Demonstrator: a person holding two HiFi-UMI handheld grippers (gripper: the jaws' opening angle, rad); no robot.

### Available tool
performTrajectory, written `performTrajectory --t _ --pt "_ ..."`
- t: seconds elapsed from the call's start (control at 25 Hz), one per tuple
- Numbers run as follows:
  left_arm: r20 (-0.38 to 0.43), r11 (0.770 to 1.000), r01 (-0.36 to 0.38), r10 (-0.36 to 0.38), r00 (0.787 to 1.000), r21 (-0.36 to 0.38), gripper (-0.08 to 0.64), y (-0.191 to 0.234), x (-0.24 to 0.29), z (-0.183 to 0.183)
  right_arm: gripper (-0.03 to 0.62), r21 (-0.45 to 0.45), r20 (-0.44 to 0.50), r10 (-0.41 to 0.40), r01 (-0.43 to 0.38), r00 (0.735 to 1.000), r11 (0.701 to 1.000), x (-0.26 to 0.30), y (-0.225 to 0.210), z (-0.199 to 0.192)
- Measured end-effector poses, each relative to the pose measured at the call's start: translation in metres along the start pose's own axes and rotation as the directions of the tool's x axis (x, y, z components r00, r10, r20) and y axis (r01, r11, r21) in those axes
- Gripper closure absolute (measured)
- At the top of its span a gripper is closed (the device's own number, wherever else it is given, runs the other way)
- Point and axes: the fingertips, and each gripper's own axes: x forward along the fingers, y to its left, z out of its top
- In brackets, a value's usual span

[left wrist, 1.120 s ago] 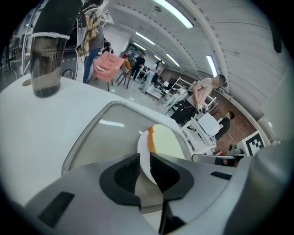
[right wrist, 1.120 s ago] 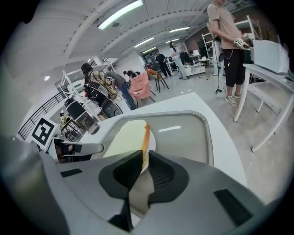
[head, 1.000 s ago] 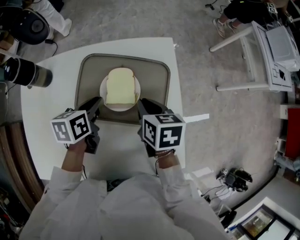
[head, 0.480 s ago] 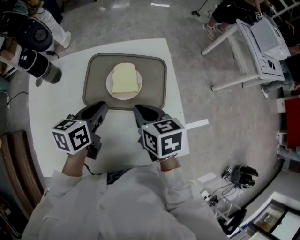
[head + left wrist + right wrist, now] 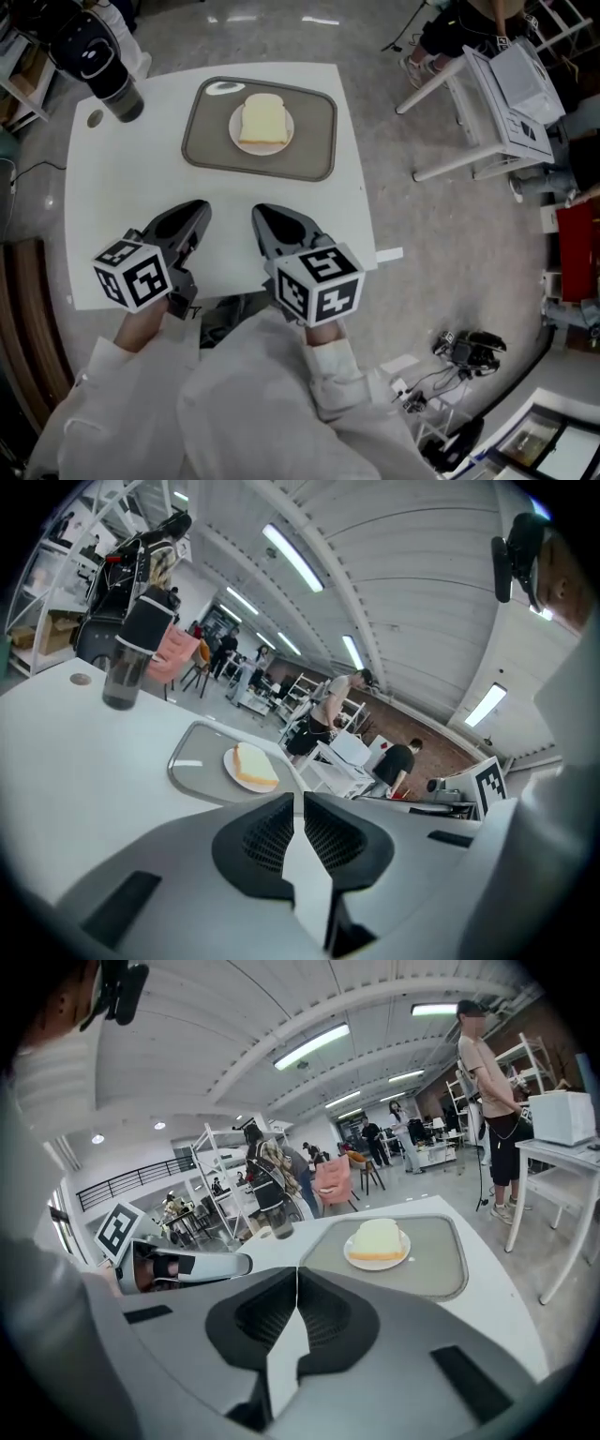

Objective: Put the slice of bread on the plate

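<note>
**A:** Start closest to you. What are the grippers doing?

**B:** Both sit over the near part of the white desk, held out from white sleeves. The left gripper has its jaws drawn together with only a thin slit between the pads, and nothing is in them. The right gripper is closed too, tips meeting, also empty.

**A:** Are they close to each other?

**B:** Side by side but apart, both pointing up the desk toward the tray. I can't tell whether either rests on the desktop.

**A:** And the bread?

**B:** Well beyond the grippers. The tray is grey-brown with rounded corners and lies toward the far edge of the desk. A small round white plate sits on it, and the slice of bread lies flat on the plate (pale face up, browner crust along its side), covering most of it.

**A:** Anything farther out?

**B:** A dark tumbler stands upright near the desk's far left corner, off the tray. Past the desk, on the right, a white-framed table stands on the grey floor.
</note>
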Motion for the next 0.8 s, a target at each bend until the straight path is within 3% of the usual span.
performTrajectory --t 0.36,0.52,0.8 --pt "-0.02 0.992 0.087 -0.085 0.996 0.095 0.547 -0.036 -0.079 -0.046 0.577 -0.031 0.078 0.007 -0.005 0.997 1.0 -0.033 0.076 -0.03" --pt "-0.028 0.987 0.088 -0.085 0.996 0.132 0.551 -0.047 -0.102 -0.062 0.577 -0.041 0.087 0.003 0.001 0.996 0.999 -0.042 0.1 -0.043" --pt "-0.031 0.992 0.036 -0.033 0.999 0.117 0.551 -0.051 -0.112 -0.075 0.577 -0.085 0.066 0.042 -0.036 0.997 0.996 -0.05 0.127 -0.056"
